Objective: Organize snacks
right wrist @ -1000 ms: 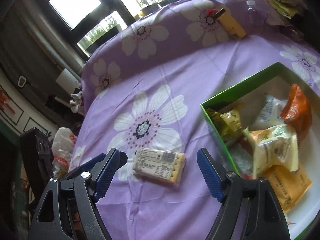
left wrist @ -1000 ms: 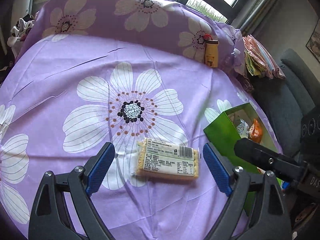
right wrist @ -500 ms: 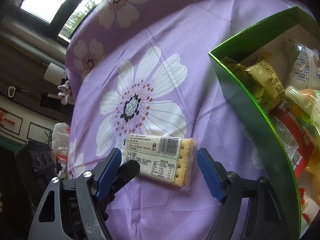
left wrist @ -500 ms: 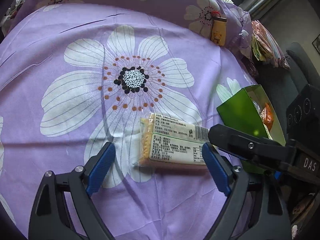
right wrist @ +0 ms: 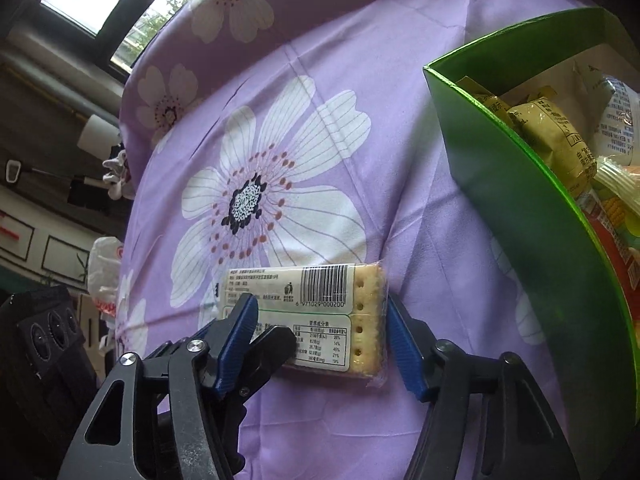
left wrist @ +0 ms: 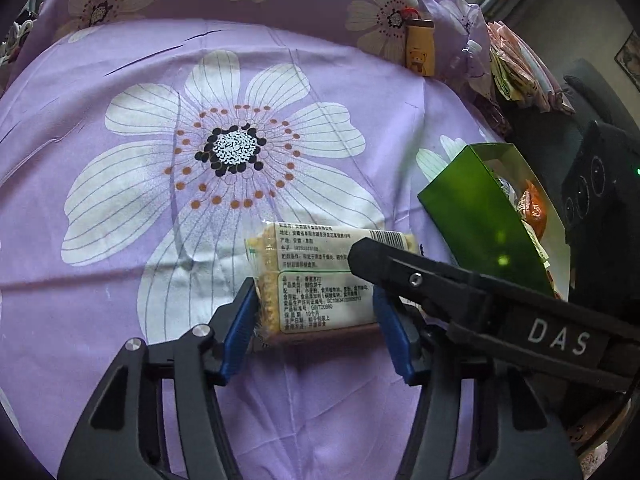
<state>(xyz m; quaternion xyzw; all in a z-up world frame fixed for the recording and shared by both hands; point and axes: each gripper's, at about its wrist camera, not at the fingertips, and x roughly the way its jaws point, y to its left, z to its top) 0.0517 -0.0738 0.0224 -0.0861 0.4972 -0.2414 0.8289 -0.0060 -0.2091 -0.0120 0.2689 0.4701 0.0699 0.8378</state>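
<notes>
Nearest to me, both claws sat low over the one cracker packet (left wrist: pixel 320 280) that lay flat on the purple flowered cloth (left wrist: pixel 120 240). My left claw (left wrist: pixel 316 320) had its jaws closing with the packet's near end between them: the left pad looked to be touching the yellow edge, while the right pad stood just beside the wrapper, so I would not call it a firm hold. My right claw (right wrist: pixel 320 340) was closing too, across the same packet from the other side (its right pad at the cracker edge, its left pad crossed with a finger of the other claw, so contact there I could not tell).

To do this pick well, I judged one claw should take the packet and the other should back away, since the crossed fingers could jam. The squeeze should land on the long edges, and gently, because crackers break and the wrapper is slick.

Further off, the green box (right wrist: pixel 520 200) stood near the packet's right end, already holding several snack bags (right wrist: pixel 552 140). The packet had to clear its tall wall. Beyond that lay only cloth, up to the window
</notes>
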